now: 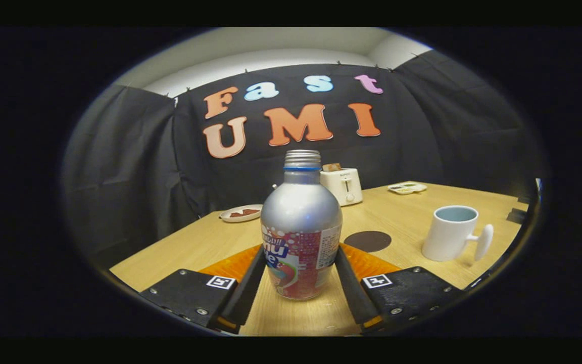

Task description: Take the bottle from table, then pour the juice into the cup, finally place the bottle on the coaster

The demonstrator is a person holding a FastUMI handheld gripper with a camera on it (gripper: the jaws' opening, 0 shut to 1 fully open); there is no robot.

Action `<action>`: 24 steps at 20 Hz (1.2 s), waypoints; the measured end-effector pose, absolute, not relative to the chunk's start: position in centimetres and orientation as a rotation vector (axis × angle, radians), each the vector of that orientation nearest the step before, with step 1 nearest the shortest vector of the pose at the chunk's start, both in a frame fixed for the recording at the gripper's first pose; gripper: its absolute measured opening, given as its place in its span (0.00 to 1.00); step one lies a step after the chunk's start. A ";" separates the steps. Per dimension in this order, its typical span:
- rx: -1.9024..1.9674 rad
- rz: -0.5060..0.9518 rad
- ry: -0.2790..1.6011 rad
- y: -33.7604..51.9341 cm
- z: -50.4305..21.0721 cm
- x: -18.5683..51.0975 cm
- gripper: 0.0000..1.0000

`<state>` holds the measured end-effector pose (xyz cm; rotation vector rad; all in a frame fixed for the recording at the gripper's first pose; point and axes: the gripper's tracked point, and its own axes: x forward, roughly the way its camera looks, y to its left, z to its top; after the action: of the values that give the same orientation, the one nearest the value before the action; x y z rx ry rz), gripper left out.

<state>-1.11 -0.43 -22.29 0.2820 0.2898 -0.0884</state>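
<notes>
Squarely between the gripper's [298, 270] fingers stands the silver metal juice bottle [301, 227], upright, both fingers pressing its labelled sides; white cup [451, 232] far right.

Place: a staged recording booth, mocked up as a kitchen
Walls: black cloth [134, 151] draped all round
Props: toaster [342, 185], plate [241, 213], wooden counter [205, 242]

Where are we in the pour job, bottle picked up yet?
Done: the gripper has the bottle between its fingers, which sit against its sides. In hand: the grasp; the bottle stands upright with its base on the table, and whether both fingers press it can't be told. Left: lift, pour into the white cup beyond the right finger, then set the bottle on the dark round coaster.
</notes>
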 end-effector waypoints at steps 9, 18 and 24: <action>0.620 -0.088 0.348 -1.4 -23.2 -0.3 0.76; 1.023 -0.174 0.307 -4.1 -24.6 0.2 0.75; 1.280 -0.218 0.191 -6.0 -22.9 -0.7 0.75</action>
<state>-0.74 -6.04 -22.87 1.2802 0.1912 -0.2177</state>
